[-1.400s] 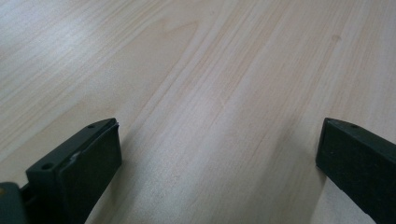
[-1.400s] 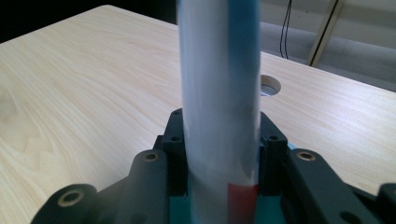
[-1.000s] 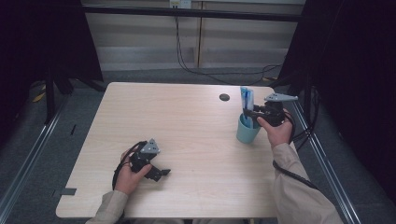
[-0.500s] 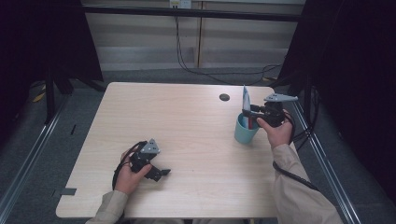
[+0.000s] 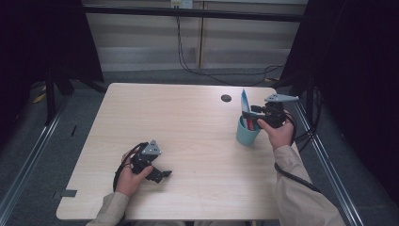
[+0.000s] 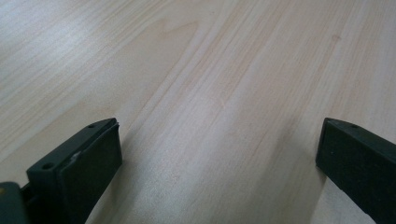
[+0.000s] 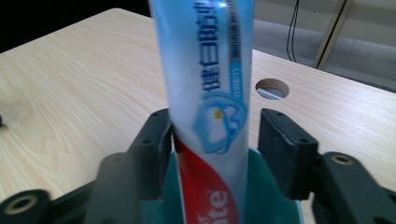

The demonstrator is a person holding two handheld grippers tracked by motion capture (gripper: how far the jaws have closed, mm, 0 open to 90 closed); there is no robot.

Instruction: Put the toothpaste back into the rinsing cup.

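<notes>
Two grippers | right gripper [image 5: 250,114] jaws just opening, toothpaste tube [image 7: 205,93] between them, now standing in teal cup [image 5: 246,133] near desk's [image 5: 188,122] right edge | left gripper [image 5: 162,174] unmoved, jaws apart, near front edge

Worktop [image 5: 188,132]: light wood, grain lines run along top, corners rounded. Small round hole [image 5: 226,98] near far edge, toward right side; dark inside. Grey floor [image 5: 70,117] all round worktop. Long metal rail [image 5: 28,160] on floor at left, another rail [image 5: 329,165] at right. Pale wall panels [image 5: 141,37] behind, past far edge. Black cables [image 5: 221,75] hang down wall and lie on floor. Dark curtains [image 5: 357,70] at both sides.
</notes>
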